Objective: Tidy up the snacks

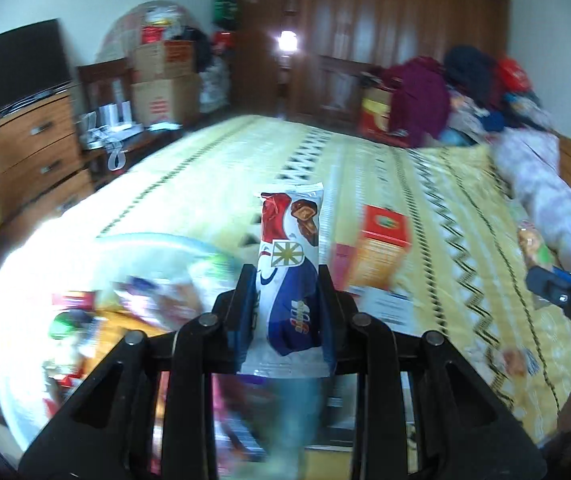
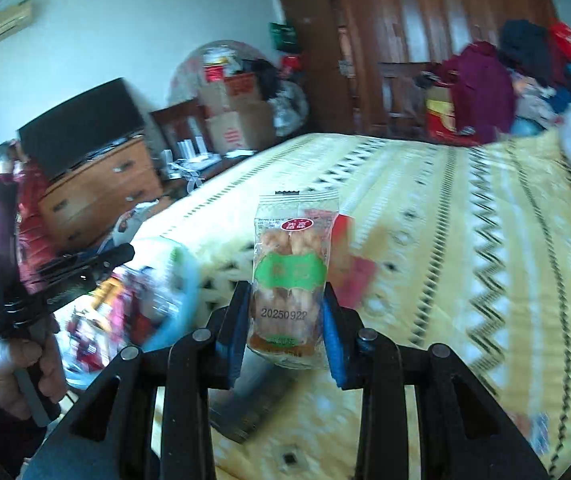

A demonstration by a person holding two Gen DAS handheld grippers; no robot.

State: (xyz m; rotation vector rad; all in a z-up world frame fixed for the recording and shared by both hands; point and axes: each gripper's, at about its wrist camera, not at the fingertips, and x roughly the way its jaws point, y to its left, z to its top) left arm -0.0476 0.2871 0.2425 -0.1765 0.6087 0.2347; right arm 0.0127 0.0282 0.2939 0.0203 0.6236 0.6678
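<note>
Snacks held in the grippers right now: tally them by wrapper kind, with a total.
White, red and blue opaque packet, in the left gripper: 1
Clear packet with green label, in the right gripper: 1
Total: 2

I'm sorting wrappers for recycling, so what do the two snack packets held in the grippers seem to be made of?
The chocolate snack packet in the left gripper looks like glossy printed plastic film, opaque, with a crimped top seal. The twisted pastry packet in the right gripper looks like clear thin plastic film: the golden pastry shows through it, and a date is stamped on. Whether either has a foil lining cannot be told.
</note>
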